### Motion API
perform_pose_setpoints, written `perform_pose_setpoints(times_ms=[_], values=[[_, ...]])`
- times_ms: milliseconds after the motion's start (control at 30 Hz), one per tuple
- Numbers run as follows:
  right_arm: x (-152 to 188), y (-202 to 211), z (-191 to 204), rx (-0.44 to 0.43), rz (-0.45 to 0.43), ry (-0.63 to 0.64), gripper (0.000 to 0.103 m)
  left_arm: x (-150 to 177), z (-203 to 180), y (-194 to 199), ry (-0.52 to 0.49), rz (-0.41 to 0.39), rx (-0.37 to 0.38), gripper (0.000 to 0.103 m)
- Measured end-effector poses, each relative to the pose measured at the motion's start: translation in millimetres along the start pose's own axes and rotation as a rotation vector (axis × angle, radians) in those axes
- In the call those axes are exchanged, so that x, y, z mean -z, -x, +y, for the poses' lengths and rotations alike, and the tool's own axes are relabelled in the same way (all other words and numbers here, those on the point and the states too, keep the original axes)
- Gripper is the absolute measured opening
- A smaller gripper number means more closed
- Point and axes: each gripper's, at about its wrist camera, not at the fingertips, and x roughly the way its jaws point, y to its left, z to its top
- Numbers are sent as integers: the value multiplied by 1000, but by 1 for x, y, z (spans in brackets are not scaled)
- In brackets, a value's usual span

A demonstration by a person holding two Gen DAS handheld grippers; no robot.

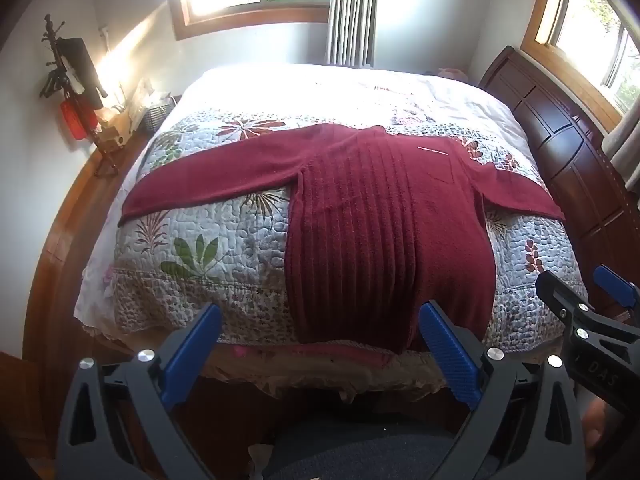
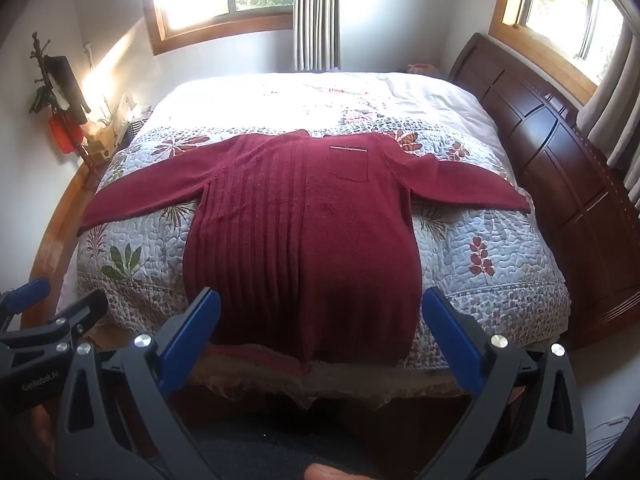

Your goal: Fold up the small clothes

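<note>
Red sweater (image 1: 384, 216) spread flat on quilt (image 1: 208, 248), hem hidden over edge

Lettering appeared only on the gripper bodies. In the left wrist view, the right gripper (image 1: 600, 292), seen side-on at the right edge, bore pale raised letters on its black body reading "DAS", cut off by the frame edge. In the right wrist view, the left gripper (image 2: 52, 300), at the left edge, carried small white print, apparently "GenRobot.AI", only partly legible
</note>
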Motion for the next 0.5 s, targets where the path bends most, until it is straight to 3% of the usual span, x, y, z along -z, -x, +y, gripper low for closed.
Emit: perform_pose_setpoints(times_ms=[500], values=[[-5,3,1,-5,-2,7,100,-1,-2,1,-1,-6,1,99]])
